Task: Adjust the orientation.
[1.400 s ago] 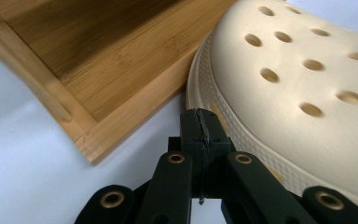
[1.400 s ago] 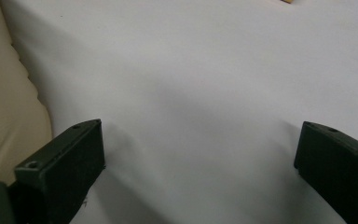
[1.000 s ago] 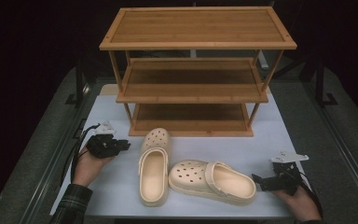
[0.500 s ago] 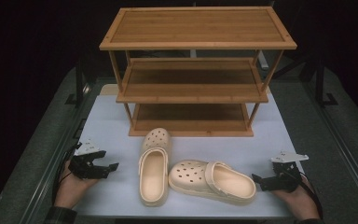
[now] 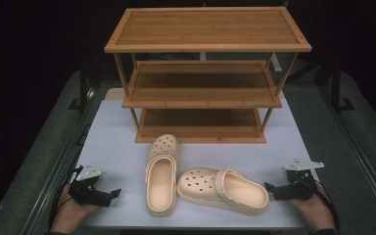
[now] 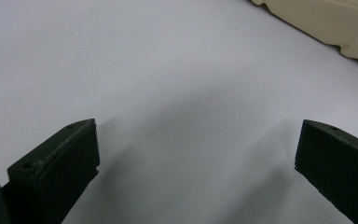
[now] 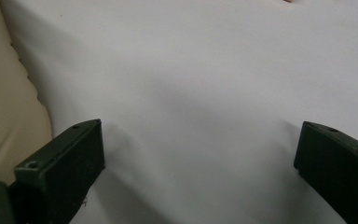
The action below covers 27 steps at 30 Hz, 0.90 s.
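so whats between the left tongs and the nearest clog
Nothing: in the high view the stretch of white table between the left tongs and the upright clog is bare. The left gripper view shows the same bare surface between open jaws.

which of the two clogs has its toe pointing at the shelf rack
The left clog: it lies lengthwise with its holed toe toward the wooden rack. The other clog lies crosswise, its toe against the first one's side.

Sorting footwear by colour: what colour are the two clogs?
Both clogs are cream-beige, clearest in the high view.
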Tool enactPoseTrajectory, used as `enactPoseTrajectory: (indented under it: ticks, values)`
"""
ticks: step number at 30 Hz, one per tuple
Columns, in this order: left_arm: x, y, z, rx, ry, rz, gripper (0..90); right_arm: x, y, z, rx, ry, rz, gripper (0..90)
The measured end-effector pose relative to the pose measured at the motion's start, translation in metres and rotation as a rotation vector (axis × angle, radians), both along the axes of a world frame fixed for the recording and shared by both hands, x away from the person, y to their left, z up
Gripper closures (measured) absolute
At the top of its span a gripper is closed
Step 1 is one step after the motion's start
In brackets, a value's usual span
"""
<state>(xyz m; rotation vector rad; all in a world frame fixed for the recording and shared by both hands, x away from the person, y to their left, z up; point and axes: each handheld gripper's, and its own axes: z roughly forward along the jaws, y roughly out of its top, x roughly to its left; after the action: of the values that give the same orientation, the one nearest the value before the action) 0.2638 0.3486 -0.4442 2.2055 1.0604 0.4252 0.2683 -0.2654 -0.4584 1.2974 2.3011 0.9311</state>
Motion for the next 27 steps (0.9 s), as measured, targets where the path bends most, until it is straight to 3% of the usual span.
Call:
enactPoseTrajectory:
  ticks: [6, 9, 16, 27]
  values:
    - [-0.001, 0.0, -0.006, -0.005, -0.012, -0.004, 0.0, 0.001, 0.0, 0.002, -0.006, 0.015, 0.006, 1.7]
    - [-0.001, 0.0, -0.006, -0.005, -0.016, -0.005, 0.0, 0.003, -0.003, 0.007, -0.019, 0.036, 0.008, 10.6]
    - [-0.002, 0.001, -0.007, -0.003, -0.019, -0.007, 0.0, 0.0, -0.01, 0.028, 0.06, 0.011, 0.027, 15.9]
    - [-0.002, -0.001, -0.007, -0.006, -0.018, 0.006, 0.0, 0.002, 0.013, 0.059, 0.152, -0.024, 0.201, 26.1]
